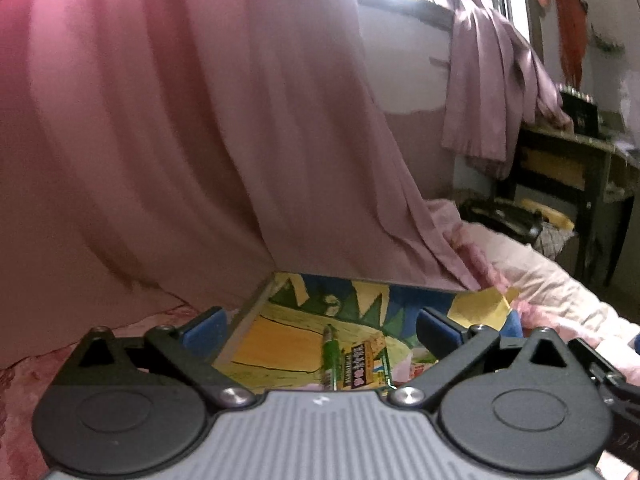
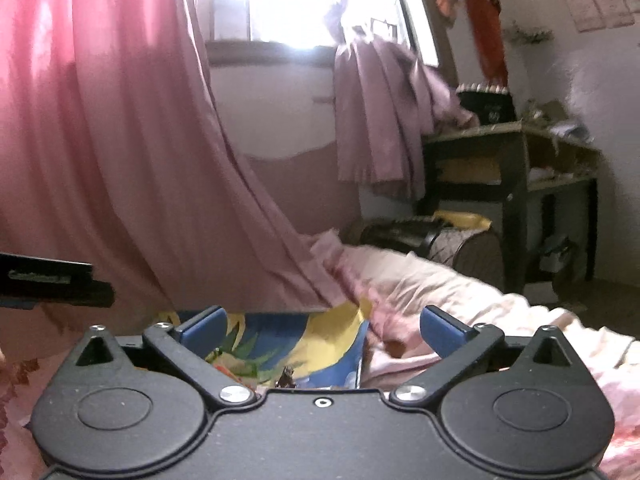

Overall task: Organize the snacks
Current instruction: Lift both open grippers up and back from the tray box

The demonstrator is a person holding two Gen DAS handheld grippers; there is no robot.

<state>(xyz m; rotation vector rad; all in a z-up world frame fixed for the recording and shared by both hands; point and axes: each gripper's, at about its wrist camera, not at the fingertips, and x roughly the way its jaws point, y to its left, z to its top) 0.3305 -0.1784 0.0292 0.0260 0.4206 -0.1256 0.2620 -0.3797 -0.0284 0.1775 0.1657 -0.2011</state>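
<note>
In the left wrist view my left gripper [image 1: 320,330] is open and empty, its blue pads spread wide above a small table with a bright cartoon top [image 1: 288,332]. A green snack stick [image 1: 330,356] and a yellow and black snack packet [image 1: 362,366] lie on it, close under the gripper. A yellow packet [image 1: 478,308] rests at the table's far right edge. In the right wrist view my right gripper [image 2: 320,330] is open and empty above a blue and yellow snack bag [image 2: 320,344] at the edge of the cartoon top.
A pink curtain [image 1: 180,140] hangs down onto the table's far side. A pale quilt [image 2: 440,292] lies to the right. A dark desk [image 2: 512,160] with clutter stands at the far right, a black bag [image 2: 420,232] beside it. The left gripper's body [image 2: 48,280] shows at the left.
</note>
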